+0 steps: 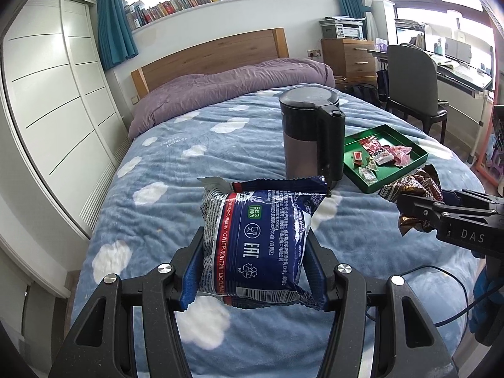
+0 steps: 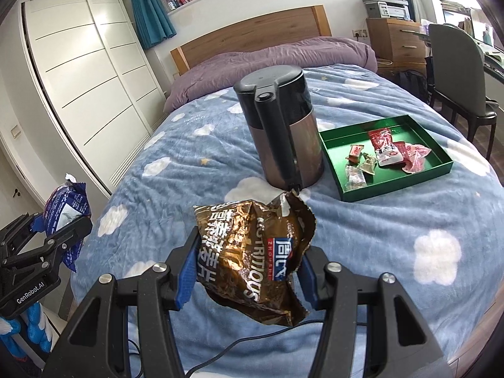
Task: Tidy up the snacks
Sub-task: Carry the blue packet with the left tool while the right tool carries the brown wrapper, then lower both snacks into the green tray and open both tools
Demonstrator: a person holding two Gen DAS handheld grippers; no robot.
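Gripping a blue snack packet [image 1: 258, 245] between its blue pads, the left claw [image 1: 253, 271] holds it clear above the blue cloud-print bed [image 1: 176, 157]; the packet's lower end hangs down past the pads and its far face is hidden. The right claw [image 2: 247, 271] is clamped on a crumpled brown foil bag [image 2: 252, 261], whose torn top flares upward and whose underside cannot be seen. In the left wrist view only the side of the right claw shows at the frame edge, with the brown bag mostly covered by it. Beyond both packets a dark kettle [image 2: 280, 129] stands upright on the bed, and just beside it lies a green tray [image 2: 438, 170] with several small red-wrapped snacks [image 2: 382, 146] inside; their labels are too small to read. The kettle covers the tray's near corner in the left view. A black cable [image 2: 252, 340] trails under the right claw, its ends cut off
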